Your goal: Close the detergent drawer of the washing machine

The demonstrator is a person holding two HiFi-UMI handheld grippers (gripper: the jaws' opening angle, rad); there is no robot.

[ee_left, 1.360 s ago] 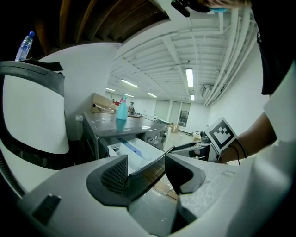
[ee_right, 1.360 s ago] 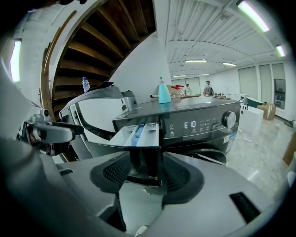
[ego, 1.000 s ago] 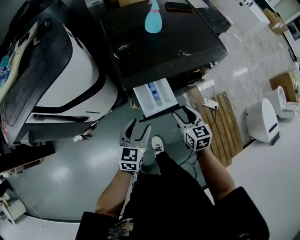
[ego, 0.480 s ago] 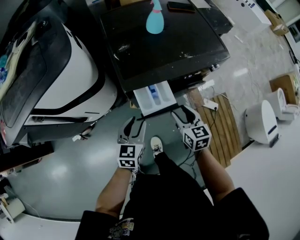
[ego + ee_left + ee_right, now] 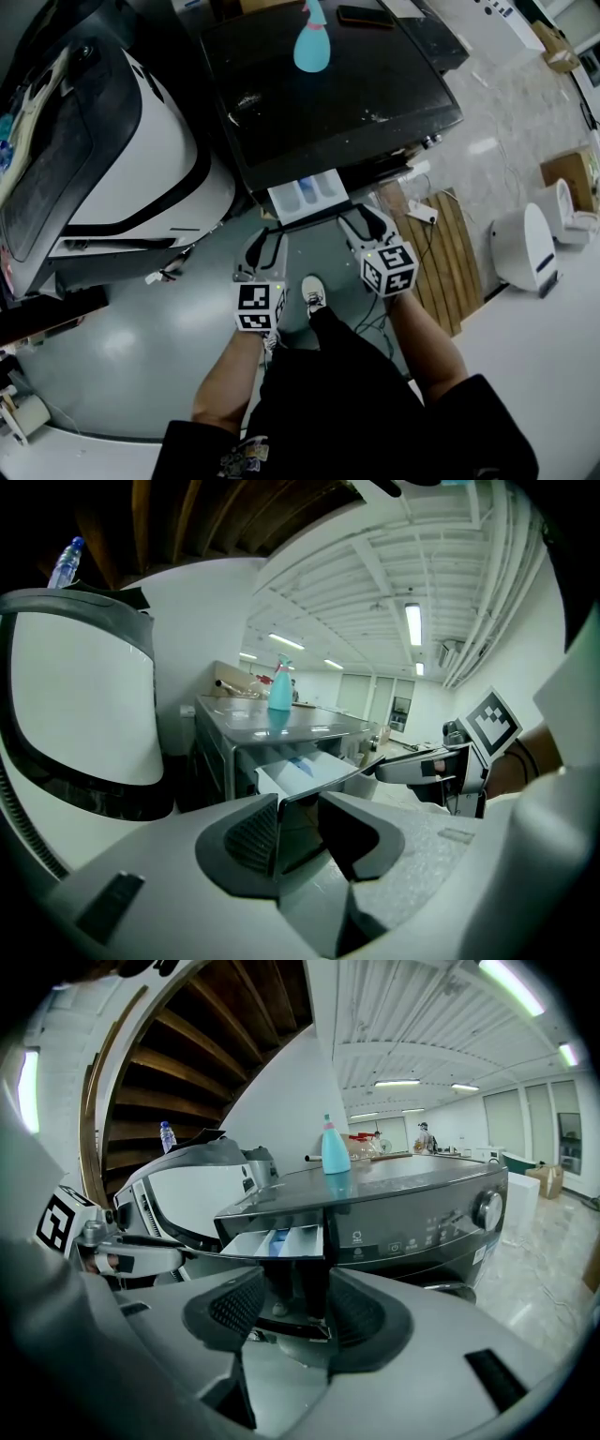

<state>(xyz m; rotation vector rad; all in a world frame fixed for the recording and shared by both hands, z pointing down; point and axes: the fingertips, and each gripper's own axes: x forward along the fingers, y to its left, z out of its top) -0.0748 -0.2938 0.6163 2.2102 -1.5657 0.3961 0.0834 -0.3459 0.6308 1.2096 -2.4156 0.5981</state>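
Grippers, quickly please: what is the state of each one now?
Left gripper: open, jaws have just been closing, detergent drawer front edge between them, not clamped.
Right gripper: open, holding nothing.

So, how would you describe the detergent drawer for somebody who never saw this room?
Find the dark, flat-topped washing machine in the head view. The detergent drawer juts from its front, toward the person. It is the only white tray there, with a blue part inside.
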